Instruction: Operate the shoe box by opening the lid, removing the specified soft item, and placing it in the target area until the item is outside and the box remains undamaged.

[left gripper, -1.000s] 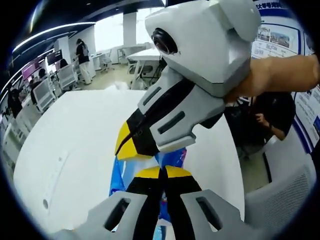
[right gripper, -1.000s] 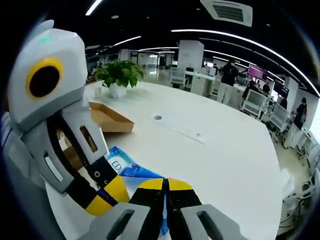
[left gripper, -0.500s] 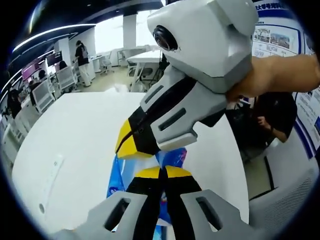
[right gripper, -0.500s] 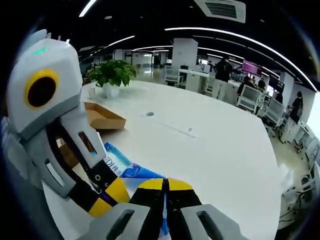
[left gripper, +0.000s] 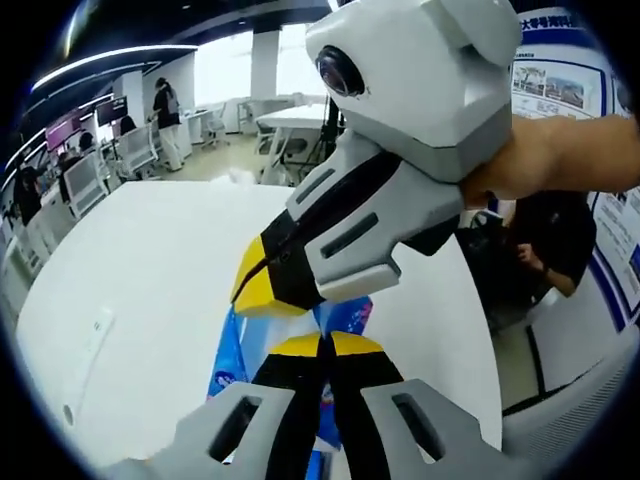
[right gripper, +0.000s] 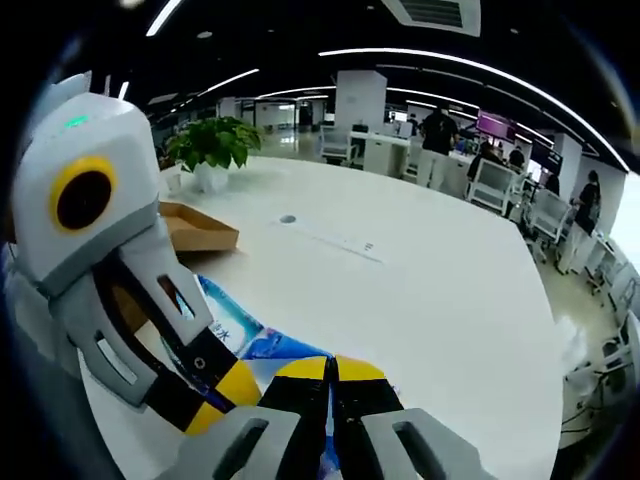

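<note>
Blue plastic packet (left gripper: 342,318) pinched by both grippers above the white table (left gripper: 150,270).
Left gripper (left gripper: 326,345) and right gripper (right gripper: 331,365) clamp it together, sharing its limp weight; cardboard box (right gripper: 200,228) at ten o'clock.

A soft blue packet (right gripper: 240,335) with white print is pinched between both closed hand-held grippers above the tabletop; a brown box (right gripper: 195,228) sits behind.
</note>
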{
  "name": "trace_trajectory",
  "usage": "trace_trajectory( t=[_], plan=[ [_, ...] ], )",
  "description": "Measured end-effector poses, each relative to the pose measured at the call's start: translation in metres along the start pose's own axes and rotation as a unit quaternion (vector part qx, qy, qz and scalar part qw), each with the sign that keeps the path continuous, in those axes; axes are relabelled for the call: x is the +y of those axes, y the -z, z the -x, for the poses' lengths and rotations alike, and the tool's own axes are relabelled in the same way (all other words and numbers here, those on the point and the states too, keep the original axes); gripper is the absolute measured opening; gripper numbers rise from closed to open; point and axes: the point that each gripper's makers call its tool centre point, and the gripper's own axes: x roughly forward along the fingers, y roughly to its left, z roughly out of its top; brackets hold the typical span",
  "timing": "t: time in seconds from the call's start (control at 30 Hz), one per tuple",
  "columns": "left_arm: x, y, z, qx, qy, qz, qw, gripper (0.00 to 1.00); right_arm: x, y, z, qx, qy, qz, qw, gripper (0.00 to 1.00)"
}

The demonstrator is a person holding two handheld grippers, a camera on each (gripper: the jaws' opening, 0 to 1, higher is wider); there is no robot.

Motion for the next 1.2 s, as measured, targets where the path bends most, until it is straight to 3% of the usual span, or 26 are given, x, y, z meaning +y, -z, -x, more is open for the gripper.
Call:
trace_trajectory(
  t=[0.73, 1.2],
  plan=[
    [0.01, 0.022, -0.036, 0.018, 0.011, 0.022, 0.9995, 0.0, -0.016, 0.033, -0.024, 0.029, 0.001, -0.027, 0.9992, 0.0],
    [0.015, 0.026, -0.044, 0.016, 0.011, 0.031, 0.9993, 0.0, -0.021, 0.039, -0.037, 0.025, 0.001, -0.047, 0.9986, 0.0]
  ],
)
